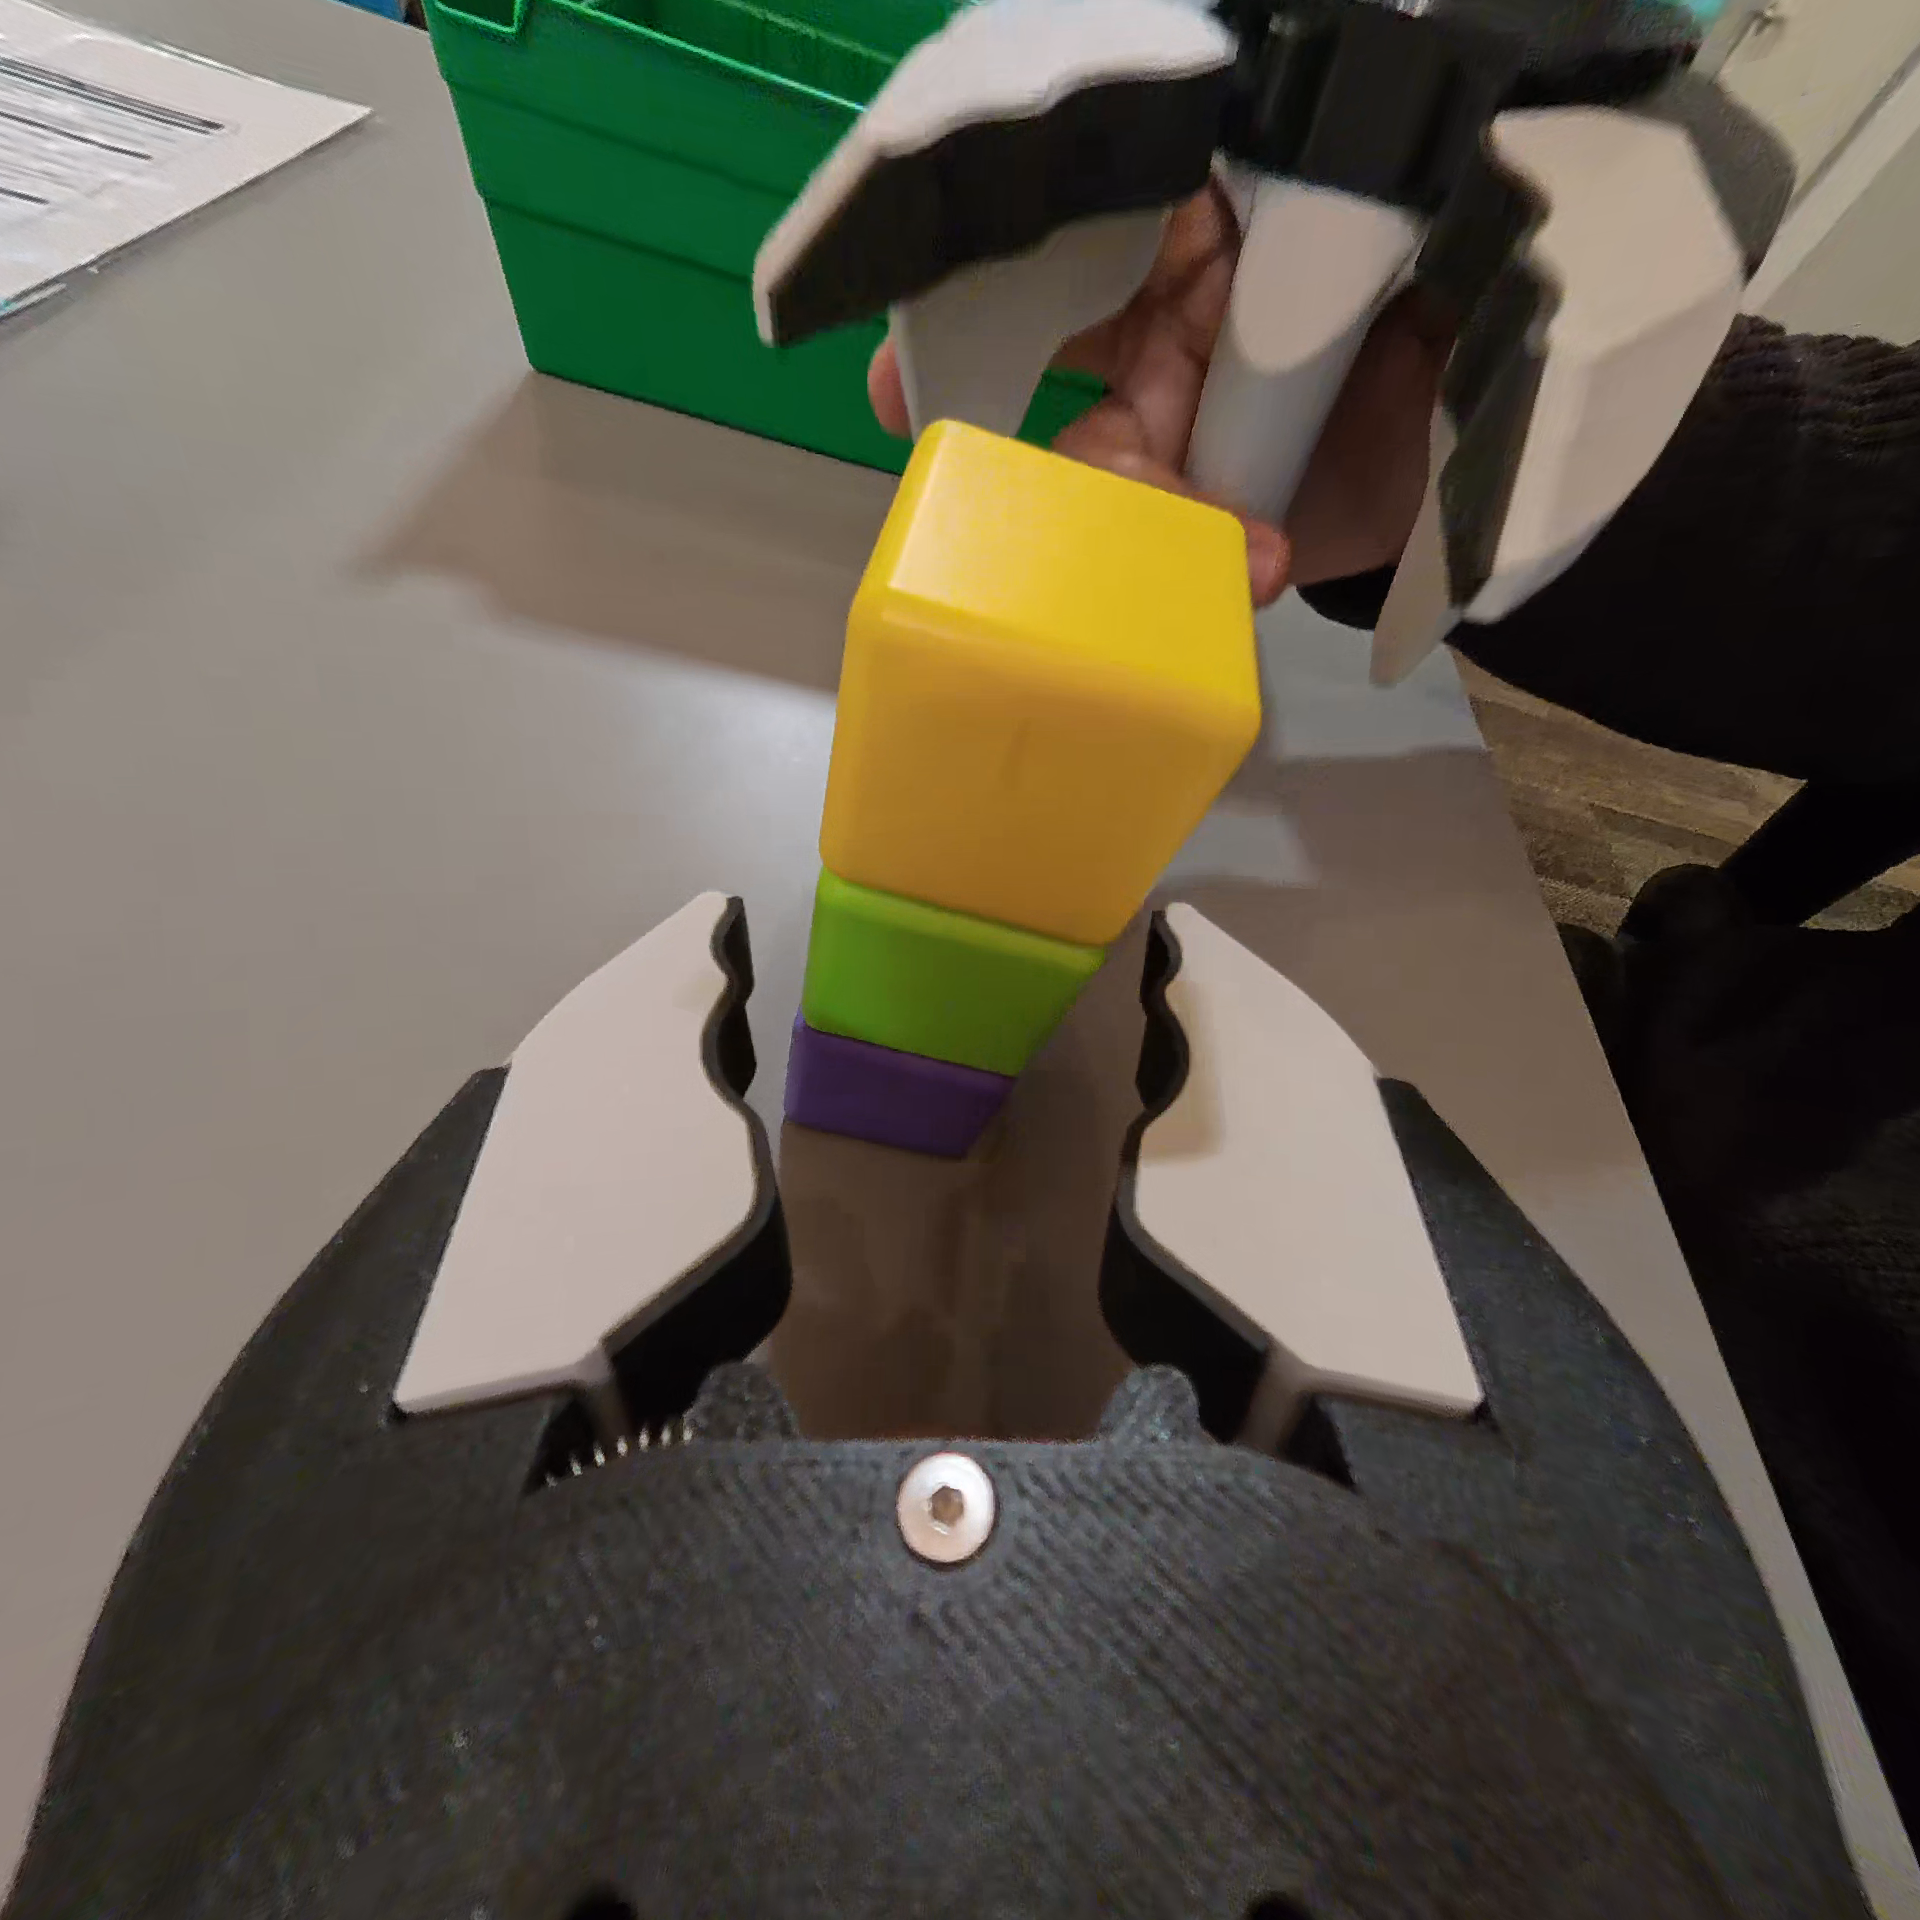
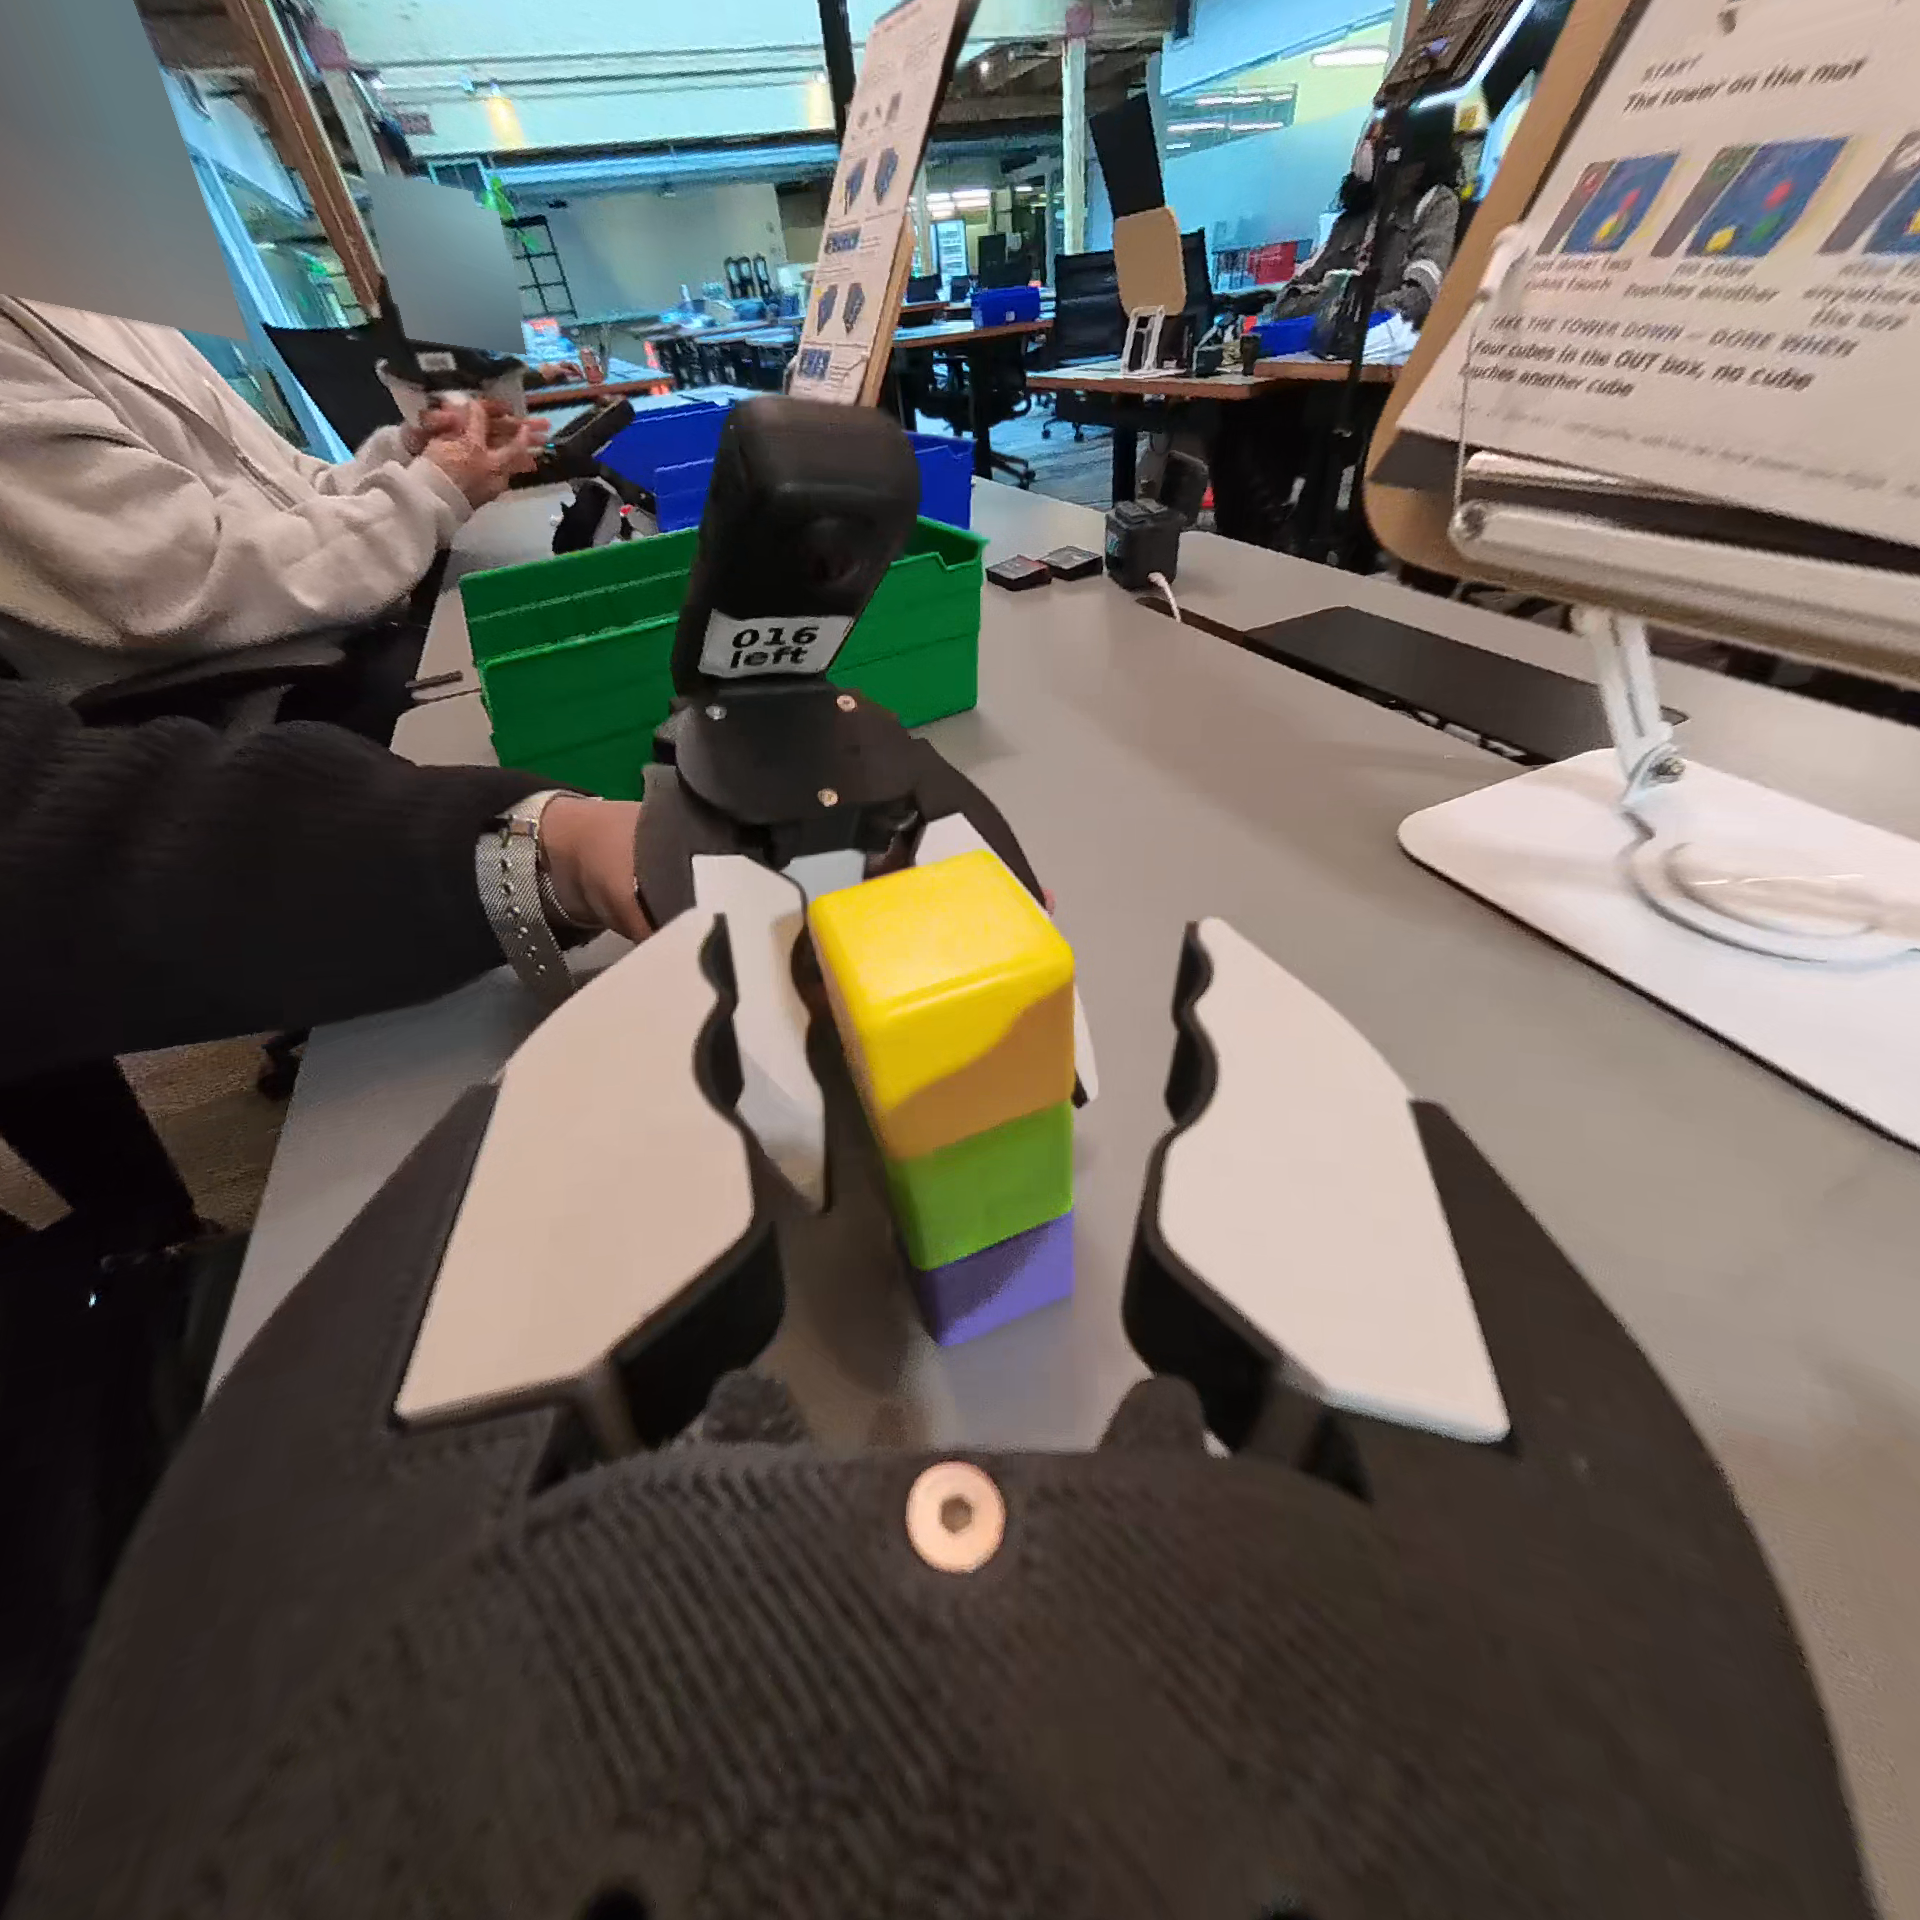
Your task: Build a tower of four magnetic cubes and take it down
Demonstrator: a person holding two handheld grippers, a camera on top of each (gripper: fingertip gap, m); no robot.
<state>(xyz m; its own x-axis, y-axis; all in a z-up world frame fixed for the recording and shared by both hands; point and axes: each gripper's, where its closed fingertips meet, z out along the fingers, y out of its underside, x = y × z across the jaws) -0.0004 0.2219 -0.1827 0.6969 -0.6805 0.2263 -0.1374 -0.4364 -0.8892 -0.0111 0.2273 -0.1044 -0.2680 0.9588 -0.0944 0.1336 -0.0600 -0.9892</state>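
A tower of three cubes stands on the grey table: a yellow cube (image 1: 1039,707) (image 2: 945,966) on a green cube (image 1: 935,966) (image 2: 977,1184) on a purple cube (image 1: 894,1091) (image 2: 997,1288). My left gripper (image 1: 948,935) is open, one finger on each side of the tower's lower part, the left pad very close to it. It shows in the right wrist view (image 2: 951,1143) behind the tower, held by a hand (image 2: 582,873). My right gripper (image 2: 956,935) is open and empty, with the yellow cube between its jaws and gaps on both sides. It shows blurred in the left wrist view (image 1: 1081,488).
A green bin (image 1: 644,208) (image 2: 582,644) stands behind the tower. A printed sheet (image 1: 104,135) lies far left. A document stand (image 2: 1662,862) with a picture board (image 2: 1714,260) stands at the right. The table edge (image 1: 1538,831) runs close on the right. A person in a light top (image 2: 156,499) sits beyond. About 7 cm separates my left fingertips from my right.
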